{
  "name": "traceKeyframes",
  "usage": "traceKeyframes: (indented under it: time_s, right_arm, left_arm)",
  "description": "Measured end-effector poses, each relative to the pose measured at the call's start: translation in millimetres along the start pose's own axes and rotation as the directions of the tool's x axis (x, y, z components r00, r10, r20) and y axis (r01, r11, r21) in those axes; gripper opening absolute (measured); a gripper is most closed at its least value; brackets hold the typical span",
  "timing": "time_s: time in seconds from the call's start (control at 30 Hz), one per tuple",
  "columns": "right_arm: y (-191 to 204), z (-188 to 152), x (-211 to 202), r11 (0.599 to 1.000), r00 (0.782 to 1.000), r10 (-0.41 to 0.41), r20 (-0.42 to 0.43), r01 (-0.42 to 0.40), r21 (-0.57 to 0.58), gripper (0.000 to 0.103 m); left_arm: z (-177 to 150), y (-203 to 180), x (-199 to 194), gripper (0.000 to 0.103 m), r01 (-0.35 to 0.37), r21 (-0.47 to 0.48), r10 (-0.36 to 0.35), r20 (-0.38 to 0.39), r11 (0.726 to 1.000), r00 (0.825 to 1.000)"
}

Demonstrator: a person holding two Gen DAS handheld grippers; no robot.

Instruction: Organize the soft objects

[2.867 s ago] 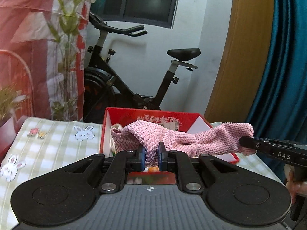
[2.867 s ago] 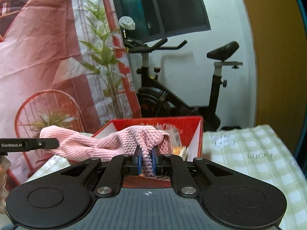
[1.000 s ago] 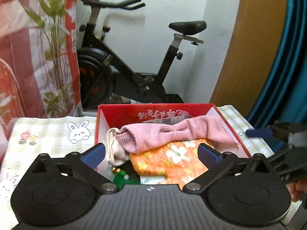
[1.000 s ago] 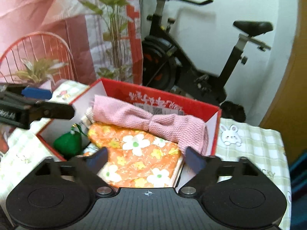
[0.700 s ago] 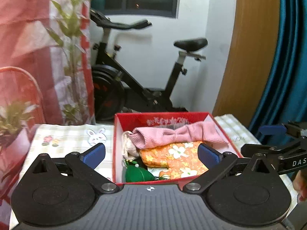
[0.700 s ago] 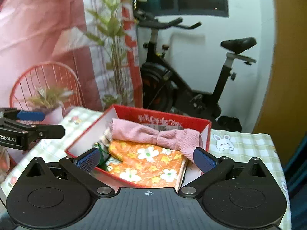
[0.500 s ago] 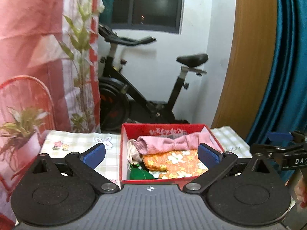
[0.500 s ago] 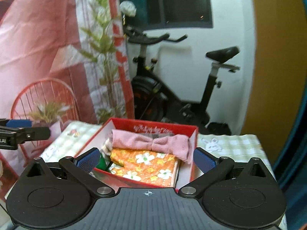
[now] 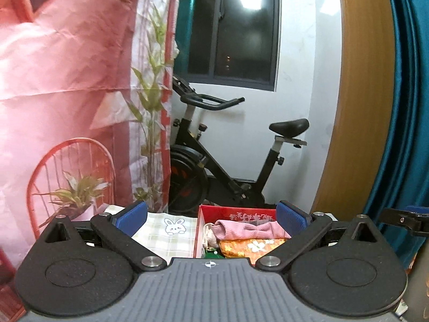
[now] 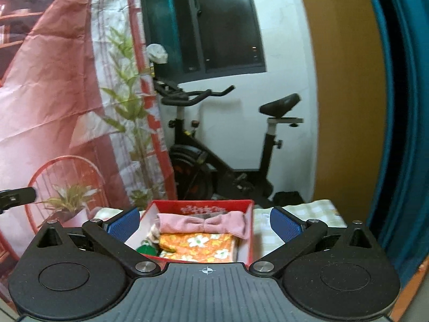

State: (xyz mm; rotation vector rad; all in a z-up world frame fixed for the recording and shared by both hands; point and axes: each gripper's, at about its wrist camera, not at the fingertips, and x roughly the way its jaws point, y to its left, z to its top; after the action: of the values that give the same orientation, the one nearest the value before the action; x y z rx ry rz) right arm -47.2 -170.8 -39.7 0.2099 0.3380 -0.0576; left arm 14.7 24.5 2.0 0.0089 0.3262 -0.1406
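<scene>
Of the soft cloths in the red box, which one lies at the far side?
The pink knitted cloth, along the red box's back wall; the orange flowered cloth lies nearer.

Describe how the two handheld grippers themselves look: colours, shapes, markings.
Both look alike. The left gripper and right gripper have a grey ribbed body with a small crosshair mark, two black rounded lobes with circular recesses, black angled arms with silver pivot screws, and blue ribbed pads. No cables or sleeves show.

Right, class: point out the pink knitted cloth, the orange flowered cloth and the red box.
pink knitted cloth [image 10: 203,224], right wrist view, its pinched middle.
orange flowered cloth [image 10: 198,244], right wrist view, its top face.
red box [image 9: 238,210], left wrist view, its far wall.
</scene>
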Motion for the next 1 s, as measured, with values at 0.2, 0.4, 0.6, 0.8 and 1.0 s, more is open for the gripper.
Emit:
traceKeyframes:
  time_s: [0.2,0.4,0.6,0.8,1.0]
  right_arm:
    - [-4,1,-20,1.0,0.999,-0.007,0.042,0.007,-0.011,0.103]
    - [-2,2,-28,0.999,0.998,-0.019,0.057,0.021,-0.035,0.103]
    - [-1,3,-28,0.999,0.998,-0.016,0.058,0.018,-0.041,0.103]
    - [0,2,-28,0.999,0.998,-0.017,0.058,0.019,-0.042,0.103]
    - [0,3,-28,0.999,0.998,-0.017,0.057,0.019,-0.042,0.103]
  left_arm:
    - [1,-5,-11,0.103,-0.042,0.007,0.042,-0.007,0.999,0.999]
    - [0,-3,-12,0.103,-0.062,0.016,0.063,-0.023,0.998,0.998]
    - [-1,-1,-14,0.103,-0.076,0.017,0.076,-0.026,0.997,0.997]
    - [-1,-1,-15,0.103,-0.083,0.021,0.084,-0.029,0.996,0.996]
    - [-1,-2,-17,0.103,-0.093,0.027,0.094,-0.021,0.995,0.995]
